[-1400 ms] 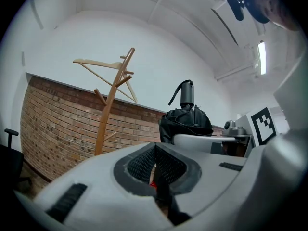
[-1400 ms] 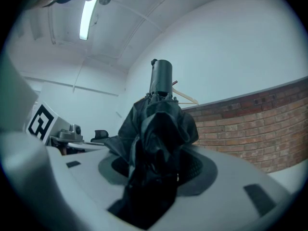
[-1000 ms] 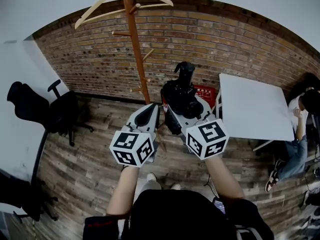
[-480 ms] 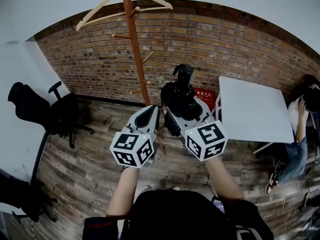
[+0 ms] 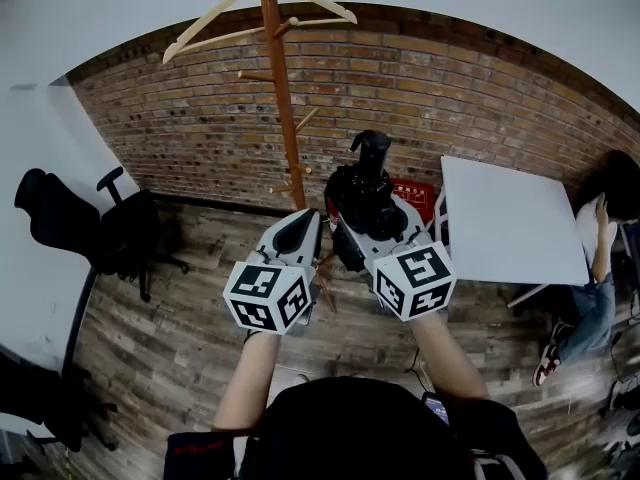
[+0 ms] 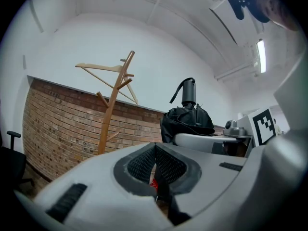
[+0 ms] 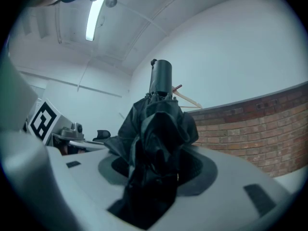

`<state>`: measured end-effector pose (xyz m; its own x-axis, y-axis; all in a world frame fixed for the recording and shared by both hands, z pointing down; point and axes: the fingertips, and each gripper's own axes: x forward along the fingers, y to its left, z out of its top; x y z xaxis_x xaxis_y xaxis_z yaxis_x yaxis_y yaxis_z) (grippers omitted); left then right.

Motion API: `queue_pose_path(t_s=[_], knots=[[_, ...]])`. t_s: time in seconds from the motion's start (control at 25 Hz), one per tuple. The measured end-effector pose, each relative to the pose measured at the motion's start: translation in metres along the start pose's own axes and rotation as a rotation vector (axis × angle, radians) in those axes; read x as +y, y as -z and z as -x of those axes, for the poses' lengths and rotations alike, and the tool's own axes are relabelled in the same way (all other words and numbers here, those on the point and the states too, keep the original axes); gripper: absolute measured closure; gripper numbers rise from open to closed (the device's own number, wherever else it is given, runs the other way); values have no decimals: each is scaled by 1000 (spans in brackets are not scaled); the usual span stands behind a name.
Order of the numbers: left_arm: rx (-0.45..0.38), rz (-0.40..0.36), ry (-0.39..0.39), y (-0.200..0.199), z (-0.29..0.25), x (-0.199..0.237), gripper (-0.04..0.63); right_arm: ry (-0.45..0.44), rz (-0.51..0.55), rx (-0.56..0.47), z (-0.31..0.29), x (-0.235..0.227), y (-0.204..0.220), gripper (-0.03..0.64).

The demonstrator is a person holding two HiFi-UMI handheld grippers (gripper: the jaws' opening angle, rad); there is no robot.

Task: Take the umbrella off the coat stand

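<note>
A folded black umbrella (image 5: 365,193) stands upright with its handle on top, apart from the wooden coat stand (image 5: 283,98), which rises against the brick wall to its left. My right gripper (image 5: 372,230) is shut on the umbrella's bunched fabric (image 7: 159,129), which fills the space between its jaws (image 7: 156,170). My left gripper (image 5: 298,236) is held level beside it, shut with nothing in it; its pads (image 6: 144,163) meet at the tip. In the left gripper view the umbrella (image 6: 188,119) shows to the right of the stand (image 6: 109,114).
A wooden hanger (image 5: 250,3) sits at the top of the stand. A white table (image 5: 510,218) stands at the right, with a seated person (image 5: 600,268) beyond it. A black office chair (image 5: 120,228) and a white desk (image 5: 30,218) are at the left. A red box (image 5: 408,190) lies by the wall.
The head view has shifted slightly, so the stand sits a little further right in the picture. Both grippers and the umbrella keep their places.
</note>
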<state>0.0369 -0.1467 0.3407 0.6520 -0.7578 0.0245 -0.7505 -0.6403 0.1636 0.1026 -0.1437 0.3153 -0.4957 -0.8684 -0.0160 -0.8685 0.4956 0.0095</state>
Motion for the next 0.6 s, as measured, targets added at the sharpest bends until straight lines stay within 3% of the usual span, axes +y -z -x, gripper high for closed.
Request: queue_pose_path(t_s=[0.6], knots=[[0,14,9,-6,20,46,577,21,3,11,-31,32,2,382]])
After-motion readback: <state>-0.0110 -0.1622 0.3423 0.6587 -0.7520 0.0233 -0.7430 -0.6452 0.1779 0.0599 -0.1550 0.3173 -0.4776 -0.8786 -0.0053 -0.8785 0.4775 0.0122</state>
